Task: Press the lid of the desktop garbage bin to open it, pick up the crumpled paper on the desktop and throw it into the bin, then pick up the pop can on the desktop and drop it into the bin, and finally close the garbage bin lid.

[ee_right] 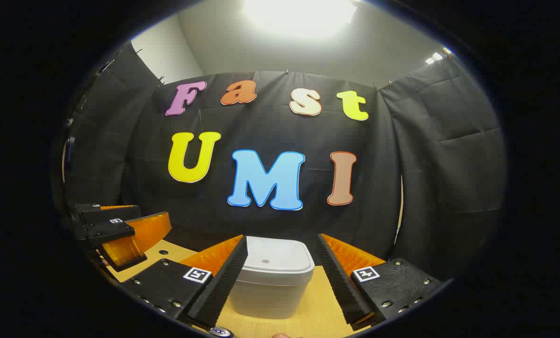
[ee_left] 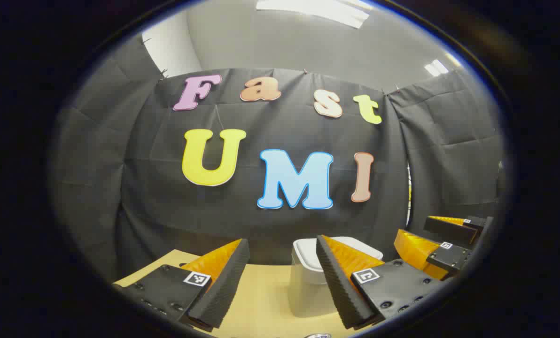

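Here, line by line:

Bin: the white garbage bin [ee_right: 271, 277] stands on the wooden desktop [ee_right: 322, 305], far from the cameras and near the black cloth wall [ee_right: 439, 178]. In the right gripper view it sits centred between that gripper's two fingers, apart from both.

Lid: the bin lid [ee_right: 276, 259] lies flat and closed on the bin; a small round mark shows near its middle.

Right gripper: the right gripper [ee_right: 280, 286] hangs above the desktop on the near side of the bin, jaws spread wide, holding nothing.

Left gripper: the left gripper [ee_left: 280, 286] is also above the desktop, jaws apart and empty. In its own view the bin [ee_left: 308, 281] stands to the right of centre, partly hidden behind the right-hand finger.

Each seen by the other: the left gripper view shows the right gripper [ee_left: 437, 244] at the far right edge; the right gripper view shows the left gripper [ee_right: 120, 232] at the far left edge.

Can: a round metal rim, probably the pop can [ee_right: 220, 332], peeks in at the bottom edge of the right gripper view, nearer than the bin; too little shows to be sure.
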A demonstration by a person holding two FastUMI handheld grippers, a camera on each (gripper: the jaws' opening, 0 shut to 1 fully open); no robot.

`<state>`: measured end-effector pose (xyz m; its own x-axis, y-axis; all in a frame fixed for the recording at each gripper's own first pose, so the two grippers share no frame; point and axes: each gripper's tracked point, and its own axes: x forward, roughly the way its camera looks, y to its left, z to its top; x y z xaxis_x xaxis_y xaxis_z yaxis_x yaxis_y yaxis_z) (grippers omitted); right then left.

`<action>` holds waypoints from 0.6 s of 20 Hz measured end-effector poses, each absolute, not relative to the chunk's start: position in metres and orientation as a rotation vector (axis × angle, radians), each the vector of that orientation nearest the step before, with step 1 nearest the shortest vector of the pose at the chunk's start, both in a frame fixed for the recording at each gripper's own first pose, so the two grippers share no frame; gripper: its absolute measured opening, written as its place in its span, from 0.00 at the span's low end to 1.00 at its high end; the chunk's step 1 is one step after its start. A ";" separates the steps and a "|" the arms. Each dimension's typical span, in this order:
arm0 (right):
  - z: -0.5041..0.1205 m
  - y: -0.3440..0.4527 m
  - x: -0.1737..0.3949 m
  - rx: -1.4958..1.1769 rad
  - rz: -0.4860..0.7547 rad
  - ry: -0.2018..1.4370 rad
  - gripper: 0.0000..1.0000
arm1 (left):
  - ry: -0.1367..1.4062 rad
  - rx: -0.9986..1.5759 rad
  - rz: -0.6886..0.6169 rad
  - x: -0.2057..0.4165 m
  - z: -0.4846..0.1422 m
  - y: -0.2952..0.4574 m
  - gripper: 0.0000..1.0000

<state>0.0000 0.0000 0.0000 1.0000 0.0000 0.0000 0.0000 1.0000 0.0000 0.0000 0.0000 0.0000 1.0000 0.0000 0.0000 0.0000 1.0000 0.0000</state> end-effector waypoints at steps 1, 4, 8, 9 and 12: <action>0.000 0.000 0.000 -0.001 0.001 0.002 0.94 | 0.001 0.001 0.001 0.001 -0.001 -0.001 0.96; -0.001 0.001 0.002 -0.002 0.004 0.006 0.94 | 0.001 -0.001 0.002 0.001 -0.001 -0.001 0.94; -0.003 0.000 0.002 0.001 0.007 0.008 0.94 | 0.000 -0.003 0.004 0.001 -0.002 -0.001 0.96; -0.003 0.000 0.002 0.001 0.008 0.009 0.94 | 0.000 -0.004 0.003 0.002 -0.002 -0.001 0.96; -0.002 -0.001 0.003 0.002 0.005 0.007 0.94 | -0.001 -0.003 0.008 0.003 -0.002 0.000 0.96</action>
<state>0.0027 -0.0008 -0.0024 1.0000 0.0055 -0.0066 -0.0054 1.0000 0.0022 0.0031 -0.0001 -0.0015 1.0000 0.0076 0.0011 -0.0076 1.0000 -0.0031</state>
